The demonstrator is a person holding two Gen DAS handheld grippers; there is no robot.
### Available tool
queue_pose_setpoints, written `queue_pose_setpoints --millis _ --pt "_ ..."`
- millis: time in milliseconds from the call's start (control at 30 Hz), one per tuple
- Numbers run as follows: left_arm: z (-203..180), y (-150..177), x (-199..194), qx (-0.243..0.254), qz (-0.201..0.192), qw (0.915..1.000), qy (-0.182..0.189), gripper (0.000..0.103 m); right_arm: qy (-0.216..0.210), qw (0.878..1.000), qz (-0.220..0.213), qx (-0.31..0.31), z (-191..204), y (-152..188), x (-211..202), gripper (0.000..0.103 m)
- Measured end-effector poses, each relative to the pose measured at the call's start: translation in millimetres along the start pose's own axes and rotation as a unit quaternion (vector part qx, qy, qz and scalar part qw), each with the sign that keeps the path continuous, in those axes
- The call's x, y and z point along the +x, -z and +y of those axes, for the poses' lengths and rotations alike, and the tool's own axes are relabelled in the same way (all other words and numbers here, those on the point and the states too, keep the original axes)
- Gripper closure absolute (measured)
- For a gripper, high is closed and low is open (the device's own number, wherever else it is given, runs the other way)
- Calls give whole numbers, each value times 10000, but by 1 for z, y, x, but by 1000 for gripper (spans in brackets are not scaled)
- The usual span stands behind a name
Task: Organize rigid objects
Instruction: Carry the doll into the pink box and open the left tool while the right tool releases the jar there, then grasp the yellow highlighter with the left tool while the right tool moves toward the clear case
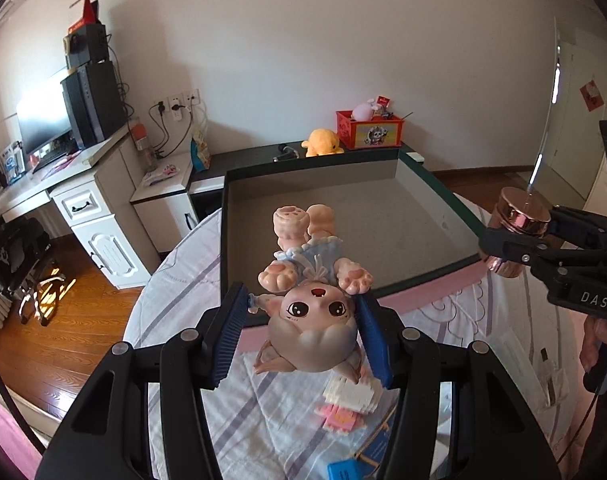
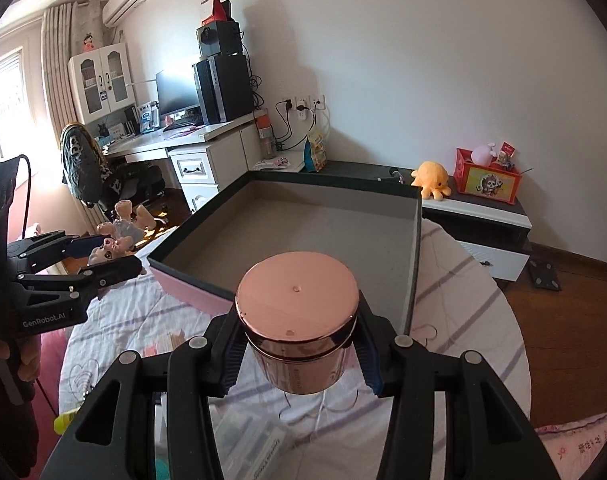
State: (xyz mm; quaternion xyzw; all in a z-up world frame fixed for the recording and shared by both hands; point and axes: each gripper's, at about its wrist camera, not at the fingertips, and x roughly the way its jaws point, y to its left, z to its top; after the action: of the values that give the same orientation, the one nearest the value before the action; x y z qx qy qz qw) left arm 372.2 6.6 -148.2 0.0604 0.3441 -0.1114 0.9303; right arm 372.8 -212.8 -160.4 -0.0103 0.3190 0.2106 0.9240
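My left gripper (image 1: 303,328) is shut on a pink cat-like doll (image 1: 309,300) in a blue dress, gripping its head, feet pointing away, above the near edge of the dark open box (image 1: 423,184). My right gripper (image 2: 299,344) is shut on a rose-gold jar (image 2: 299,312) with a shiny lid, held above the box's near rim (image 2: 191,280). The box's grey inside is bare. The right gripper and jar also show in the left wrist view (image 1: 519,216), and the left gripper and doll in the right wrist view (image 2: 115,240).
The box sits on a round table with a striped cloth (image 2: 463,280). Pink-and-white block toy (image 1: 349,404) and blue card (image 1: 343,470) lie below the left gripper. Yellow plush (image 2: 431,179) and red toy crate (image 2: 487,184) stand on a low cabinet behind; desk at left.
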Motion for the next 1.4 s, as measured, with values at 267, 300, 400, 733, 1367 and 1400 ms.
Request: queue_pose_setpoints --millis 267,300,400,733,1367,1400 --pt "-1 -25 82 -52 793 9967 132 60 62 9981 612 -82 -4 -37 75 54" --pt "0 -23 89 -110 891 9957 216 60 72 9970 764 -95 -4 -37 87 54" --pt "1 -20 104 -148 1026 9945 139 60 83 9942 1070 -21 -6 -31 108 54" --pt "-1 -20 78 -295 525 9980 -185 9 244 9950 956 134 -14 -26 101 32" --pt "-11 79 -158 -898 -1407 9770 -1326 0 918 9860 -1365 274 69 24 -145 0" --pt "-14 87 -168 -914 -1459 9756 -1360 0 1010 9840 -1440 270 77 31 -155 0"
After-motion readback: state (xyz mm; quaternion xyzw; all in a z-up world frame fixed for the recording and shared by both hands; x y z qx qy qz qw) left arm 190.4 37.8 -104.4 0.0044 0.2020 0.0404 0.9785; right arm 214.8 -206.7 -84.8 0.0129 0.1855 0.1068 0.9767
